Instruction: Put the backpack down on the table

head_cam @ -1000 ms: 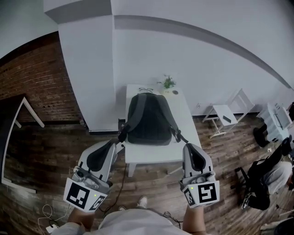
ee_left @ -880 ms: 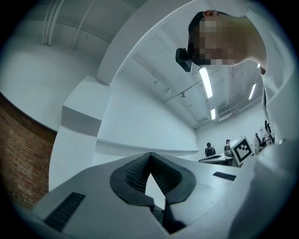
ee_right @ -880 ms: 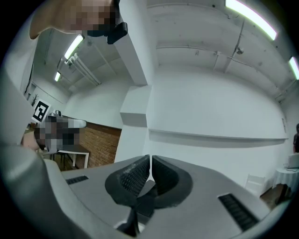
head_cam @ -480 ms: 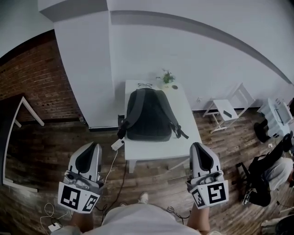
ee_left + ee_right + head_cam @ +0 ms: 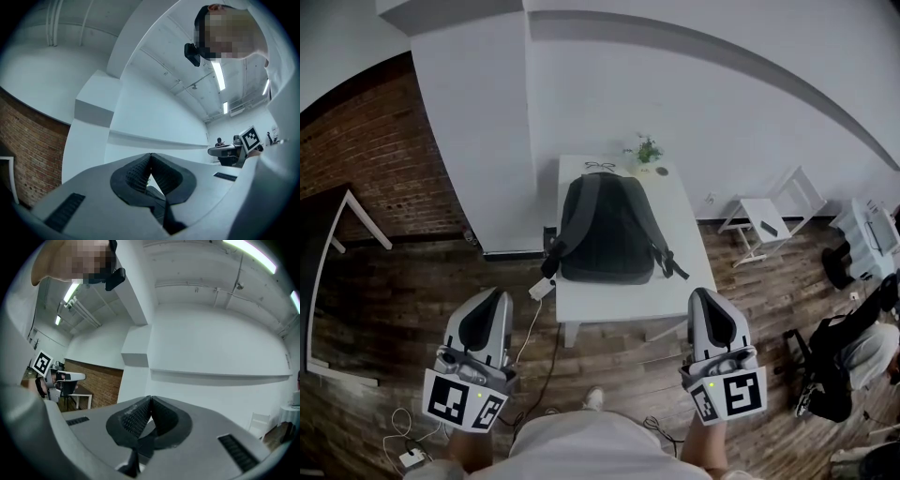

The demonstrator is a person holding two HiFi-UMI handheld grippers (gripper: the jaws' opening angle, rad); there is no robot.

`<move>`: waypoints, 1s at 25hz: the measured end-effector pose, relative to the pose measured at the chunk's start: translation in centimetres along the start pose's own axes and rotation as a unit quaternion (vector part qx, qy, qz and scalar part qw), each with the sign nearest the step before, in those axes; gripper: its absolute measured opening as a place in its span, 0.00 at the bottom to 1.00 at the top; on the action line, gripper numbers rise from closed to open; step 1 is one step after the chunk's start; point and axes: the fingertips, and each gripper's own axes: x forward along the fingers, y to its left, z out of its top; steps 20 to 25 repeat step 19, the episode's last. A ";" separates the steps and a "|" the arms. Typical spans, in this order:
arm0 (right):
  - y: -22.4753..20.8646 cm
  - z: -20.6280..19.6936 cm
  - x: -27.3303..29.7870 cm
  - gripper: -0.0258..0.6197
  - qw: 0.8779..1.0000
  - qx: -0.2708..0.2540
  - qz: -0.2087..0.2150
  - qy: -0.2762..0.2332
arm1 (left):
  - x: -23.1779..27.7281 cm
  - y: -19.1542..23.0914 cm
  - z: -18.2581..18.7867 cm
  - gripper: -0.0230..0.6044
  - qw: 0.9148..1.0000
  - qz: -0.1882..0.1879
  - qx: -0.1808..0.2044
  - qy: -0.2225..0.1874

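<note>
A dark grey backpack (image 5: 607, 228) lies flat on the white table (image 5: 623, 300), straps up, with strap ends trailing off the left and right sides. My left gripper (image 5: 488, 303) hangs over the wooden floor, in front of the table's near left corner. My right gripper (image 5: 710, 302) is level with it, off the near right corner. Both stand apart from the backpack. In the left gripper view the left gripper (image 5: 150, 155) shows its ribbed pads meeting at the tips with nothing between them. The right gripper (image 5: 150, 399) looks the same in its own view.
A small potted plant (image 5: 647, 151) and a pair of glasses (image 5: 600, 166) sit at the table's far end, by the white wall. A white cable plug (image 5: 542, 288) dangles off the table's left side. A white stool (image 5: 766, 225) and a seated person (image 5: 853, 337) are to the right.
Both grippers have drawn back from the table's near edge toward me, the left one lower and further left. The backpack stays put on the table.
</note>
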 end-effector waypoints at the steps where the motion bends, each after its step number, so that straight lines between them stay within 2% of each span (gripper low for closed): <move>1: 0.0 -0.1 0.1 0.10 1.000 0.001 0.000 -0.002 | 0.1 0.0 -0.2 0.06 1.000 0.001 -0.001 0.000; 25: 0.5 -1.6 1.8 0.10 1.000 0.024 0.014 0.004 | 1.1 0.4 -1.4 0.06 1.000 0.004 -0.008 0.015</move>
